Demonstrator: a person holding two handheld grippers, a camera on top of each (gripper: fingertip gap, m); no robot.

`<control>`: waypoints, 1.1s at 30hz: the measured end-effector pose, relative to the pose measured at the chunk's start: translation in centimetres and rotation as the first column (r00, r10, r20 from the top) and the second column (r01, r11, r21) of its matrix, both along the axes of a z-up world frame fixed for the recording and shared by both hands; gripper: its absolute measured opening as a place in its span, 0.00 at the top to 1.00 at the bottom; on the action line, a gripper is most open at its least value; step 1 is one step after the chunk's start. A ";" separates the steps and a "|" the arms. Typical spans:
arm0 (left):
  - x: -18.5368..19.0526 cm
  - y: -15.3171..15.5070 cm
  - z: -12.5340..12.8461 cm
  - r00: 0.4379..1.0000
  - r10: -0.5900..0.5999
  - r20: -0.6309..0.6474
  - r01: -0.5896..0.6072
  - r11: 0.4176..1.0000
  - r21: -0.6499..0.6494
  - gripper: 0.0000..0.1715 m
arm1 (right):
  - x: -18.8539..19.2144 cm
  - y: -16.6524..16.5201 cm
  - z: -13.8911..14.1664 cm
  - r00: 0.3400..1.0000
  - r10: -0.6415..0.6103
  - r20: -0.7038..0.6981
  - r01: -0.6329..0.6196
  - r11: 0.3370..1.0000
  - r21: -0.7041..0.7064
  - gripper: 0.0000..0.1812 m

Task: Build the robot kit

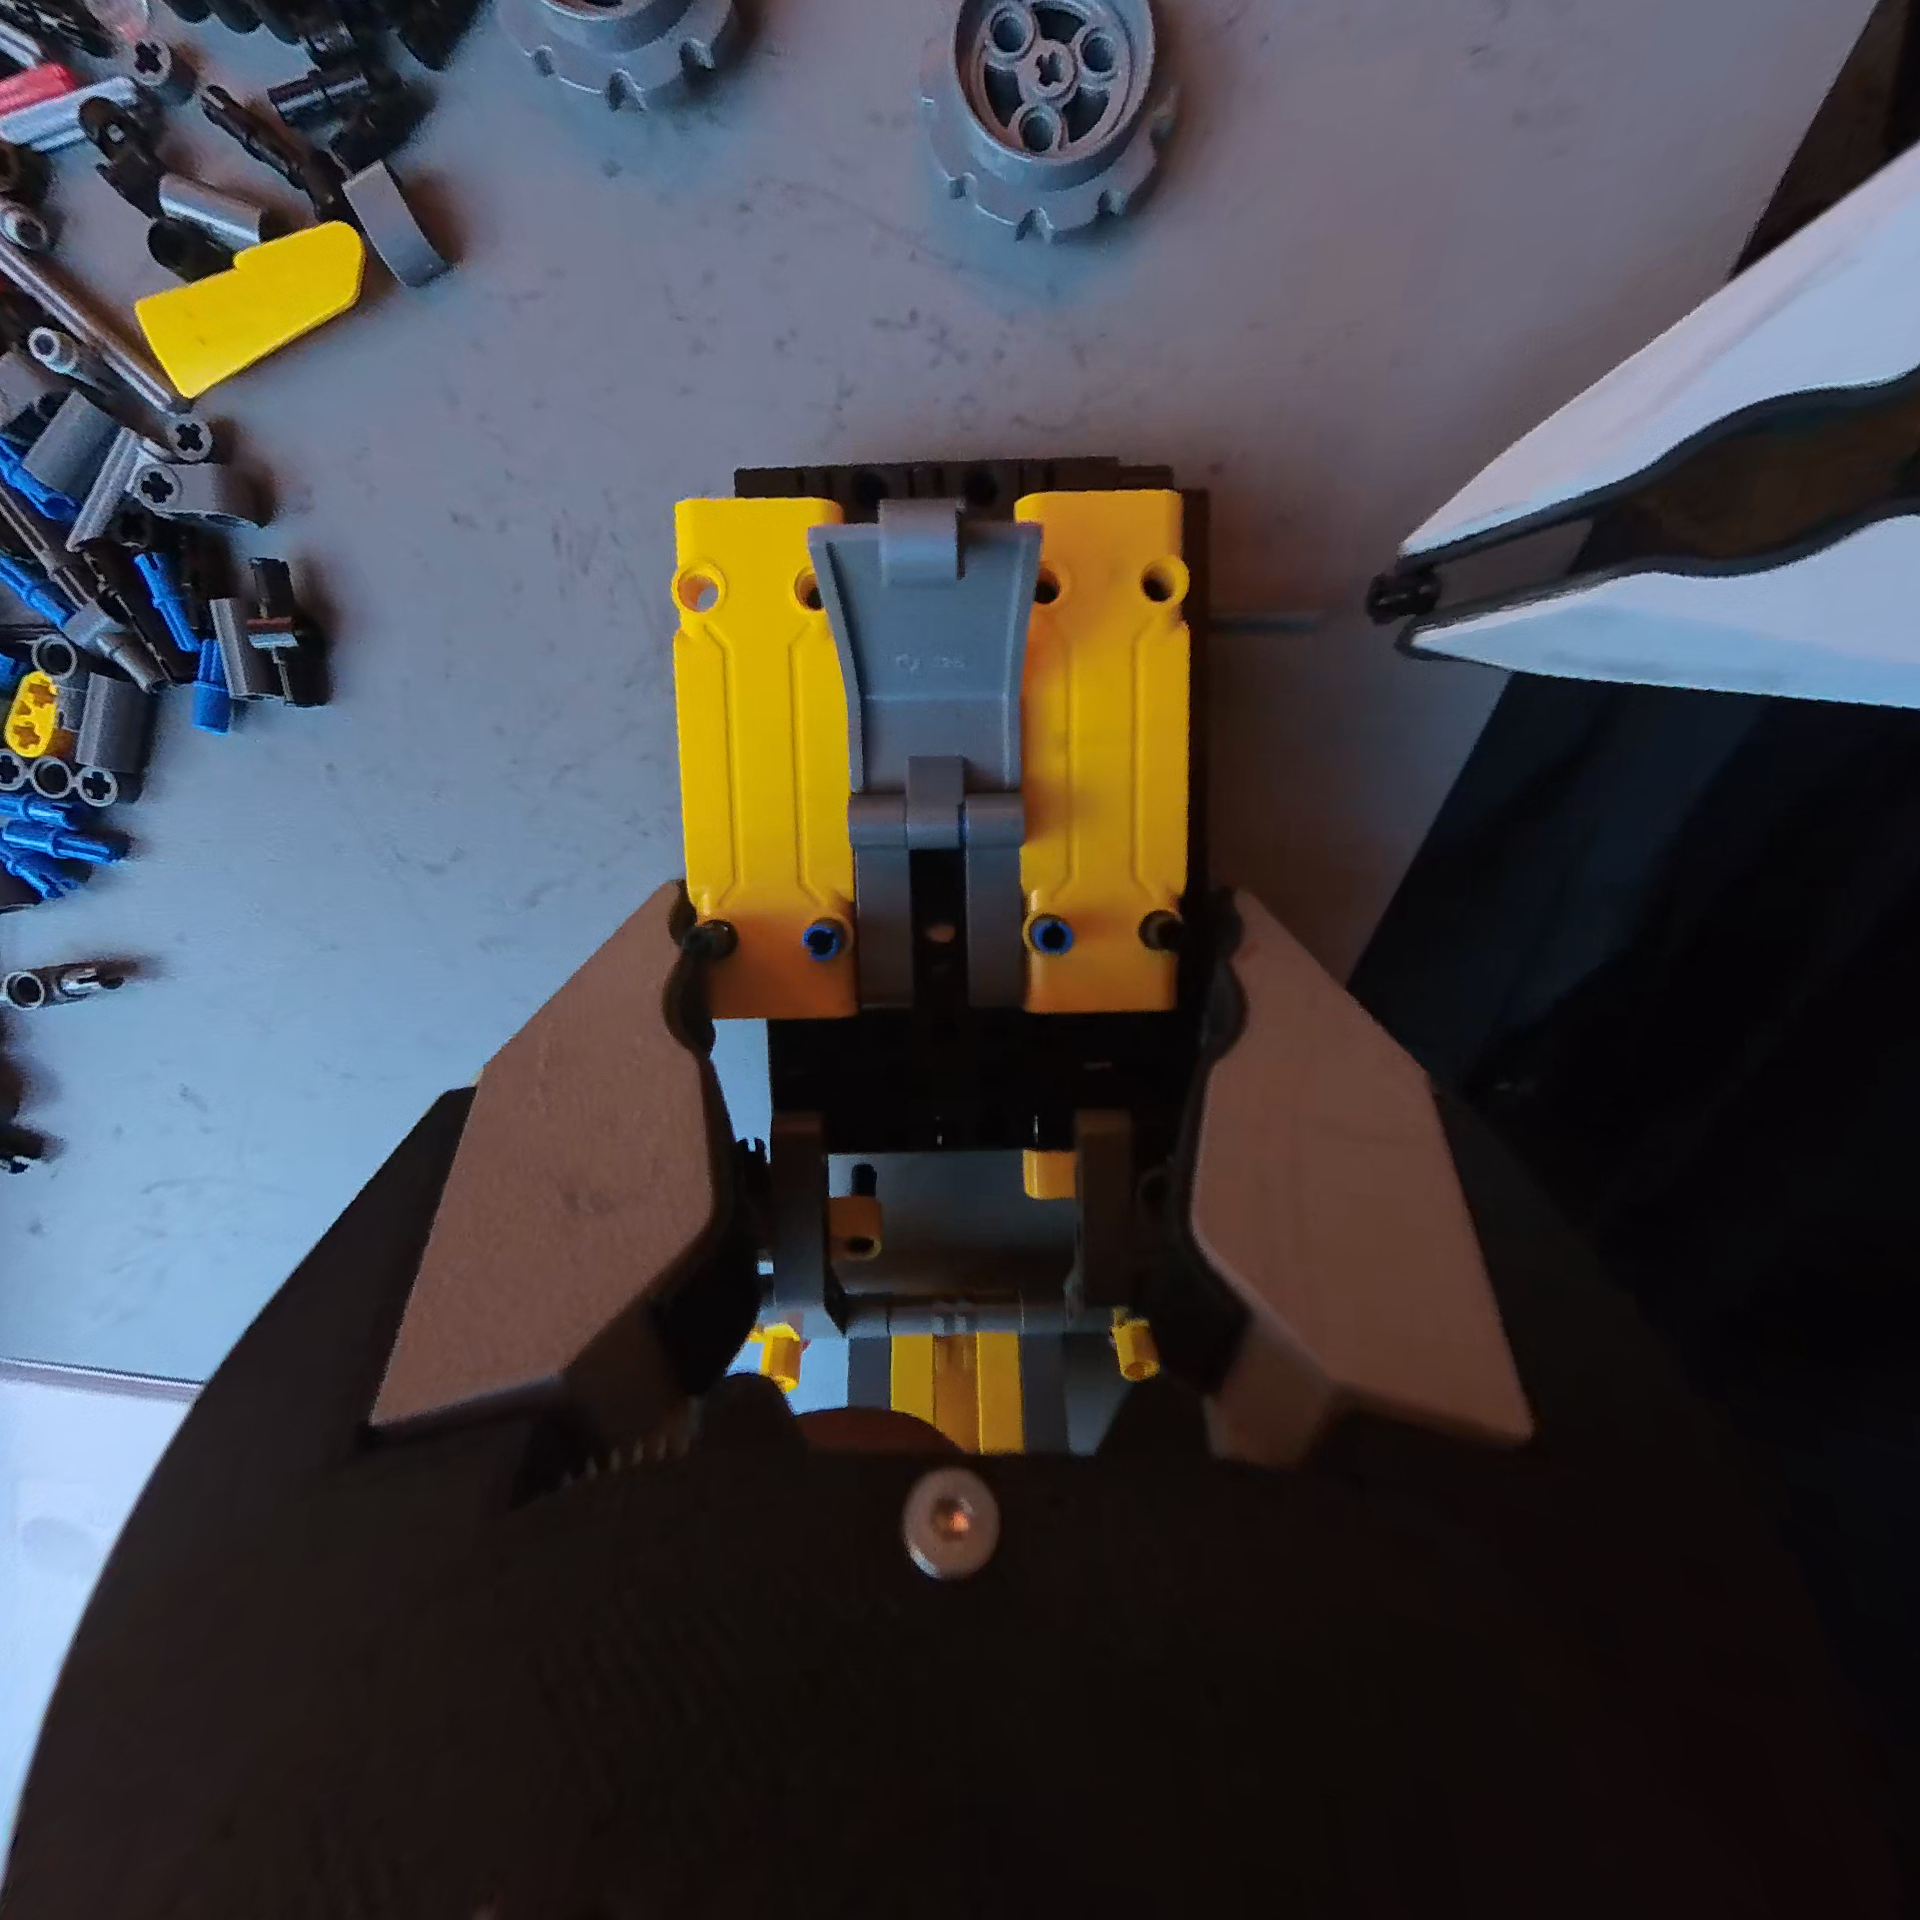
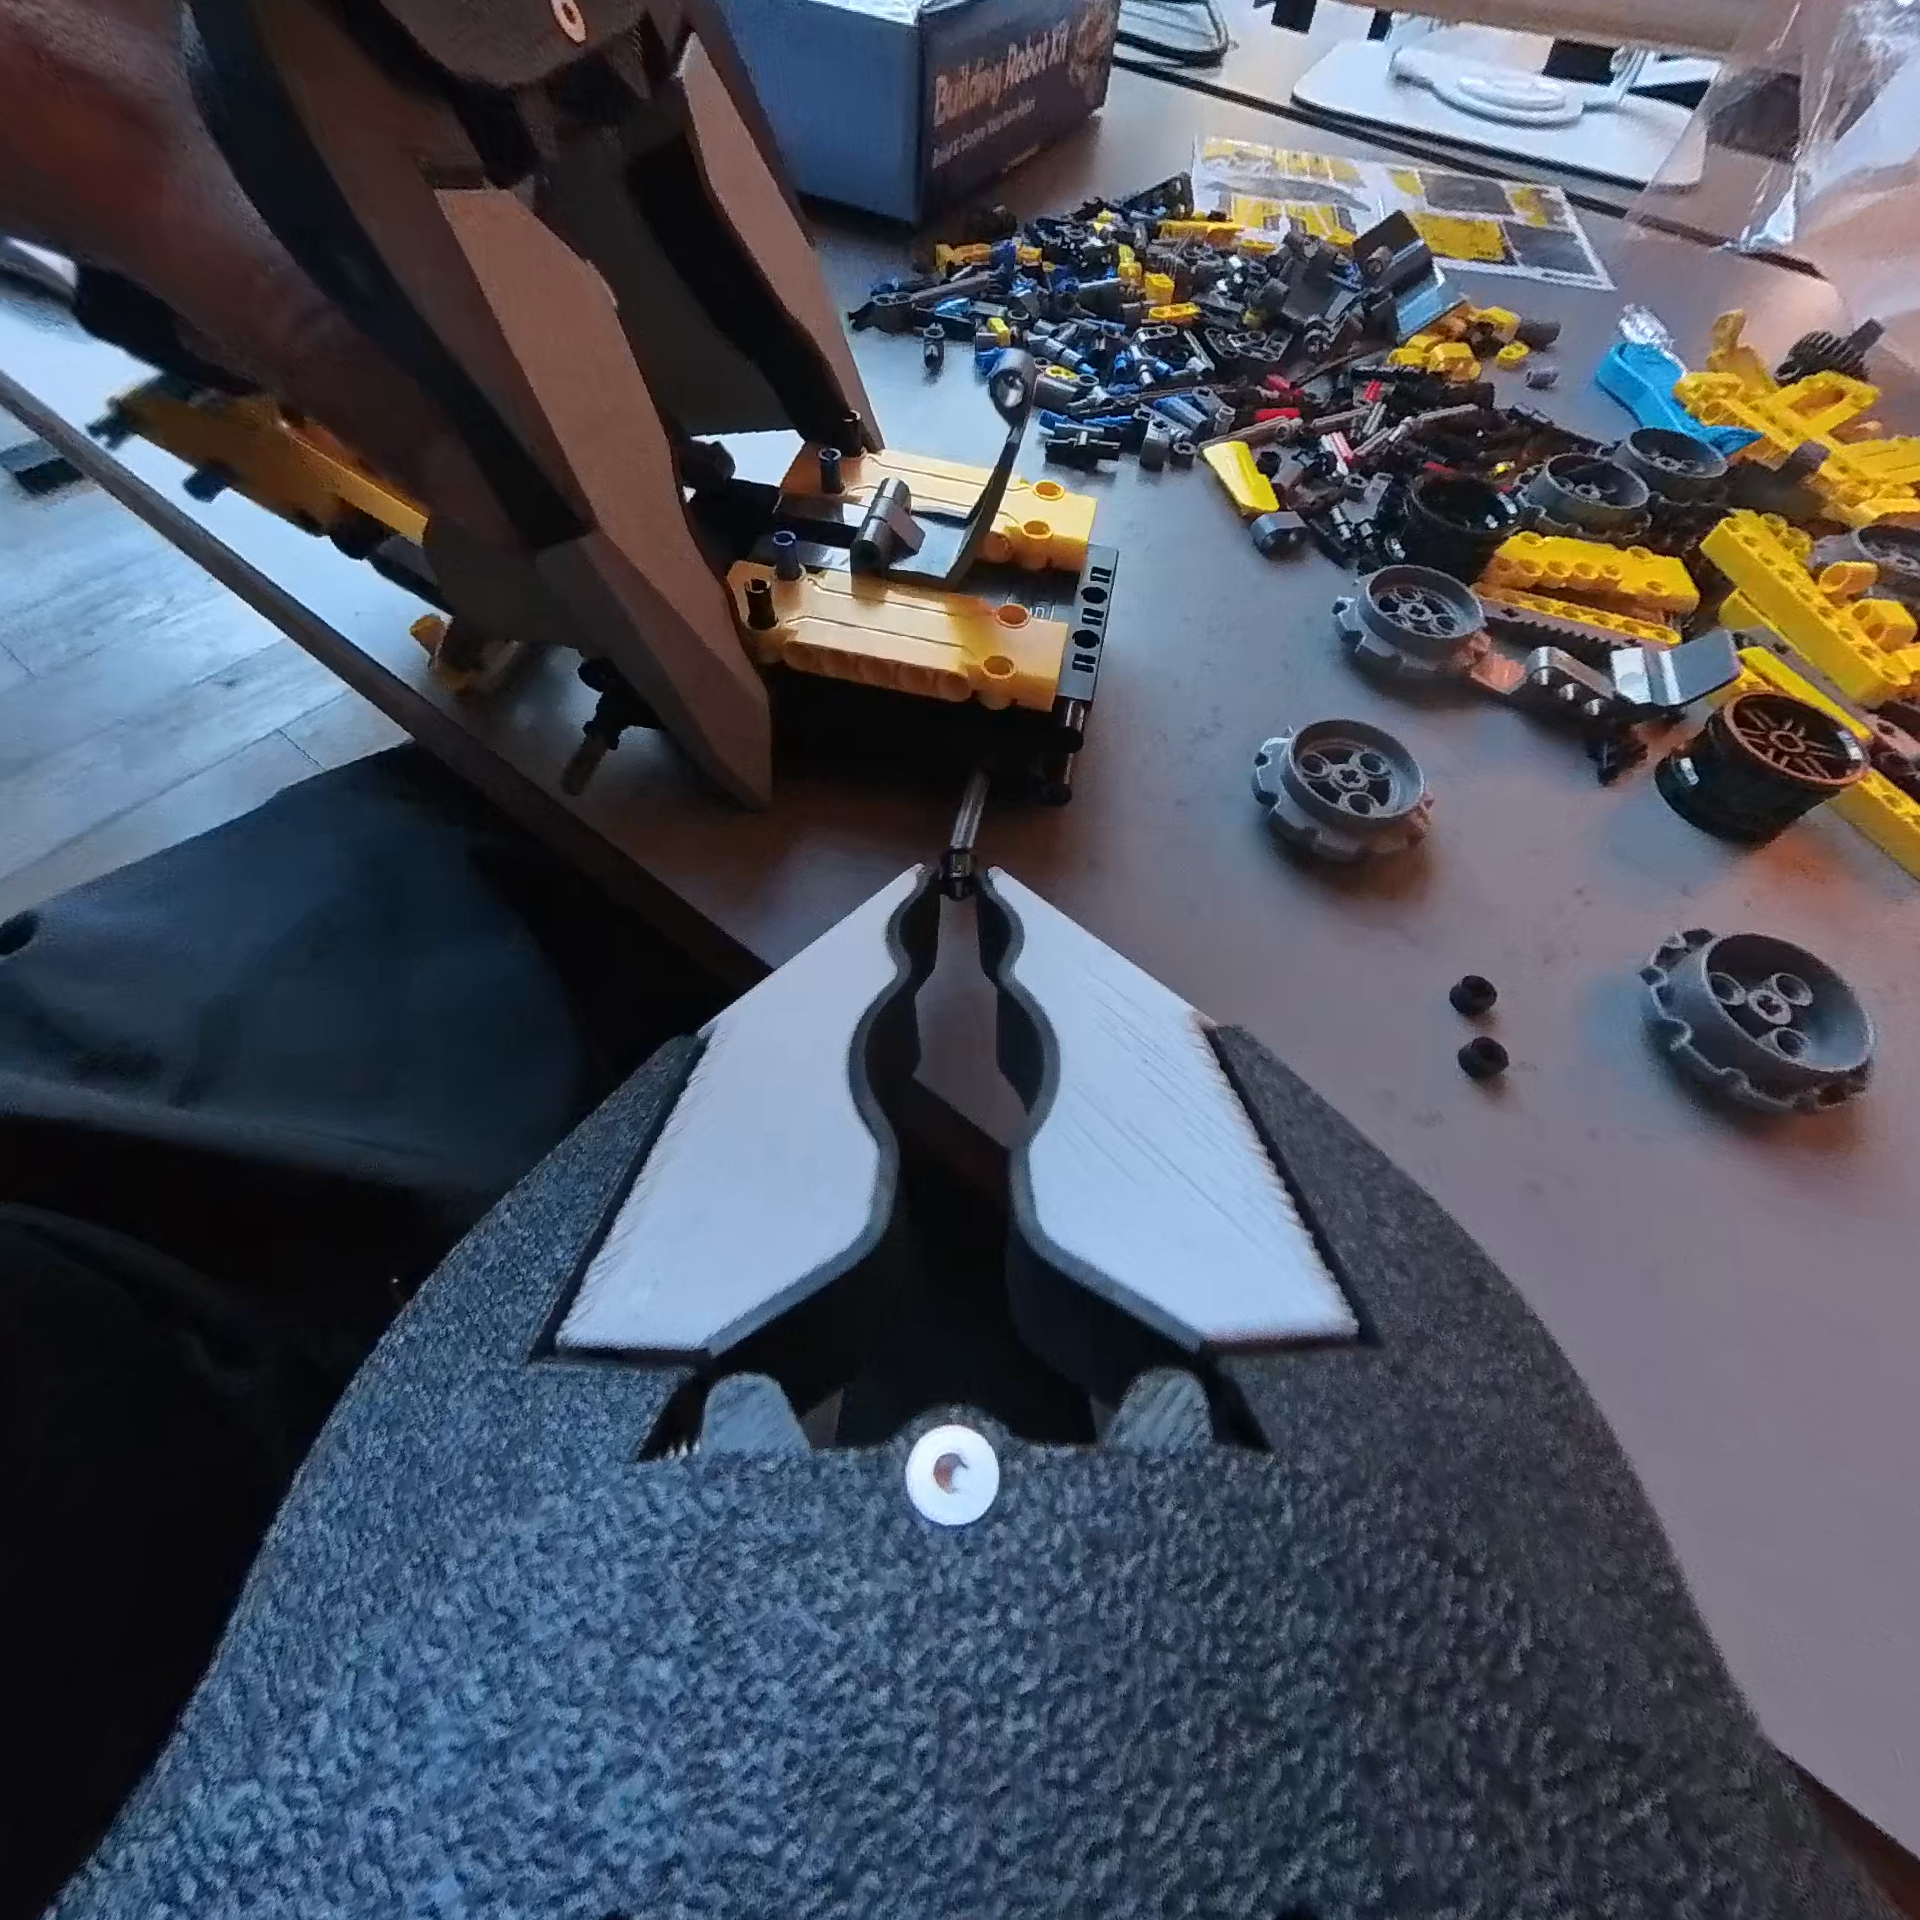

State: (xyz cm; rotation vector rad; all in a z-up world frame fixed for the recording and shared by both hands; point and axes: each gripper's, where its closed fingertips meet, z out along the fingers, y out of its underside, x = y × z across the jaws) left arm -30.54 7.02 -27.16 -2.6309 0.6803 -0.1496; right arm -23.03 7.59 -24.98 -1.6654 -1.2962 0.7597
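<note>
A yellow, black and grey brick model [image 1: 930, 727] sits on the grey table [image 1: 520, 623] by its near edge. My left gripper [image 1: 956, 951] is shut on the model's sides, its brown fingers [image 1: 582, 1153] pressing just behind the two yellow panels. In the right wrist view the model [image 2: 935, 613] lies under the left gripper [image 2: 810, 603]. A thin grey axle [image 2: 971, 810] sticks out of the model's side. My right gripper [image 2: 954, 883] is shut on a small black pin [image 2: 956, 868] at the axle's outer end. The right gripper [image 1: 1403, 597] also shows in the left wrist view.
A pile of loose bricks [image 2: 1299, 343] covers the far right of the table, with grey wheel hubs [image 2: 1340, 784] and two black bushes [image 2: 1475, 1023] nearer. A box [image 2: 966, 94] and a printed sheet [image 2: 1455, 208] lie behind. The table edge [image 2: 582, 790] runs close by the model.
</note>
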 end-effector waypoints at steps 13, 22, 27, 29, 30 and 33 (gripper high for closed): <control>0.1 0.0 0.0 1.000 0.024 0.015 -0.025 0.999 0.031 0.45 | -0.6 0.4 -0.4 0.999 -0.045 -0.024 0.043 0.996 -0.076 0.96; 0.1 -0.2 0.1 0.999 0.036 0.014 -0.036 0.999 0.038 0.45 | -0.7 0.4 -0.5 0.996 -0.082 -0.032 0.078 0.989 -0.126 0.97; 0.1 -0.2 0.1 0.999 0.033 0.016 -0.034 0.998 0.045 0.45 | -0.9 0.4 -0.5 0.995 -0.093 -0.027 0.089 0.990 -0.110 0.97; 0.2 -0.2 0.1 1.000 0.026 0.015 -0.027 0.998 0.050 0.46 | -0.9 0.4 -0.6 0.996 -0.092 -0.014 0.090 0.990 -0.104 0.97; 0.3 -0.2 0.1 1.000 0.019 0.016 -0.020 0.999 0.051 0.46 | -0.9 0.4 -0.6 0.996 -0.092 -0.009 0.090 0.990 -0.107 0.97; 0.3 -0.3 0.1 1.000 0.016 0.021 -0.017 0.999 0.047 0.46 | -1.0 0.4 -0.6 0.996 -0.092 -0.006 0.091 0.989 -0.115 0.97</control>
